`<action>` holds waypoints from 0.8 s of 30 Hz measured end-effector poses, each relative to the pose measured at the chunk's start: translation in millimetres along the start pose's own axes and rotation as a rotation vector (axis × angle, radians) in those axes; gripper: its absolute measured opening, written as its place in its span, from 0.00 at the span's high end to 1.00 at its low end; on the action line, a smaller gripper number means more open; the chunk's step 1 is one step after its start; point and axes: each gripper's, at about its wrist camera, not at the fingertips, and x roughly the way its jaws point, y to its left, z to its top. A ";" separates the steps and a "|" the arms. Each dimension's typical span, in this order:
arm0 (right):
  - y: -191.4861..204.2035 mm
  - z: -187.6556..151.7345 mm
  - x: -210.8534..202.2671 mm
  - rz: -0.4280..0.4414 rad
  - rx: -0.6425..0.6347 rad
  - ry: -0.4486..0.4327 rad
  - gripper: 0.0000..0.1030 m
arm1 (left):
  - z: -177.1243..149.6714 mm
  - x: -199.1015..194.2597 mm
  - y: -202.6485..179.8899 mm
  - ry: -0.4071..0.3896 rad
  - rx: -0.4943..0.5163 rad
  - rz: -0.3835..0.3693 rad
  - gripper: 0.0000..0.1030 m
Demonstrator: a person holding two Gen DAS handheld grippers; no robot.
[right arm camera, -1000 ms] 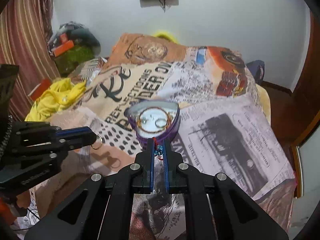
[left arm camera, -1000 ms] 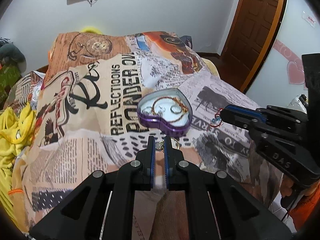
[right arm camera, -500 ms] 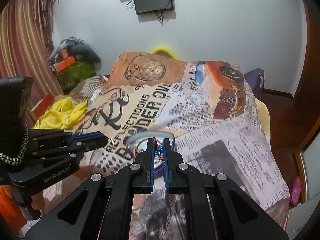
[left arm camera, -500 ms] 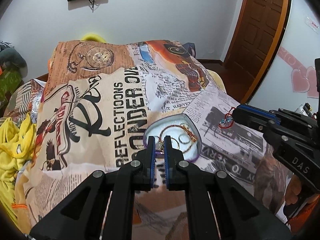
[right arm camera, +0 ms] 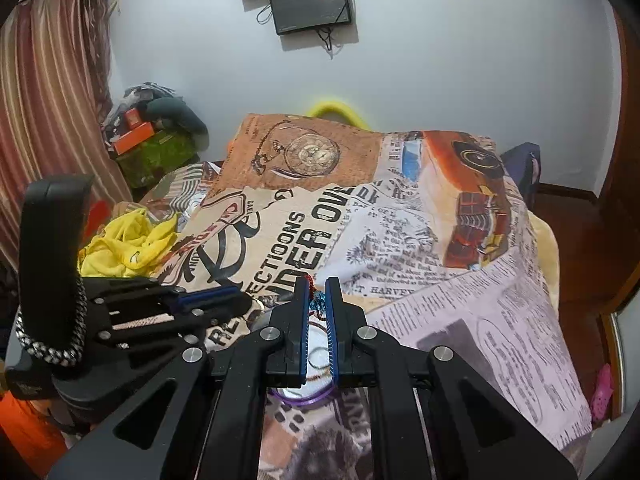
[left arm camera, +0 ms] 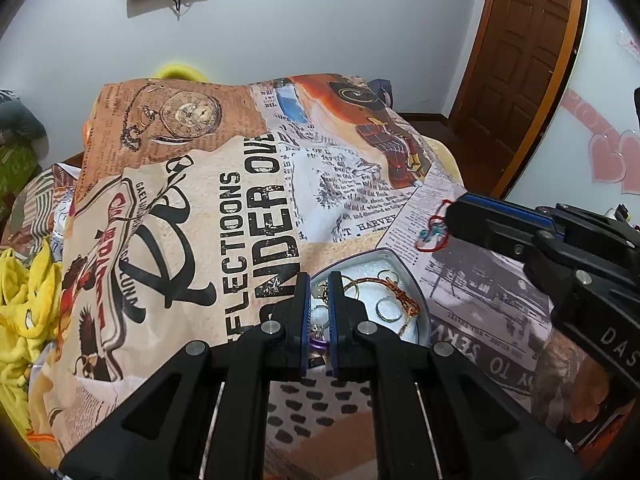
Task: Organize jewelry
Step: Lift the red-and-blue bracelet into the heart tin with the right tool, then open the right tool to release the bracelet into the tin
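A purple heart-shaped box (left arm camera: 420, 300) lies open on the printed bedspread (left arm camera: 240, 208), holding gold rings and a gold-red chain (left arm camera: 394, 290). My left gripper (left arm camera: 319, 284) hangs over the box's left part, shut on a small gold ring (left arm camera: 320, 289). My right gripper (right arm camera: 317, 290) is shut on a red cord bracelet with blue beads (right arm camera: 319, 300); it also shows in the left wrist view (left arm camera: 434, 232), held above and right of the box. In the right wrist view the box (right arm camera: 316, 396) lies mostly hidden under the fingers.
Yellow cloth (left arm camera: 24, 292) lies at the bed's left side. A wooden door (left arm camera: 520, 52) stands at the right. A pile of clutter (right arm camera: 156, 136) and a striped curtain (right arm camera: 52, 92) stand left of the bed.
Both grippers have risen and moved forward over the box, each keeping its piece. The box now sits lower in both views, partly under the fingers.
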 end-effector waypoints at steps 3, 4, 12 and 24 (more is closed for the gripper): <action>0.5 -0.2 10.4 0.008 -0.006 0.017 0.93 | 0.2 7.7 2.0 0.010 0.001 -0.004 0.94; 0.7 -0.7 14.0 0.012 -0.006 0.026 0.93 | 0.2 10.3 2.3 0.014 0.002 -0.005 0.94; -13.8 -7.1 48.4 0.044 0.054 0.133 0.93 | -2.4 29.9 4.2 0.046 0.013 -0.013 0.94; -18.2 -14.7 61.3 0.026 0.074 0.196 0.93 | -1.5 36.5 4.0 0.070 0.010 -0.025 0.94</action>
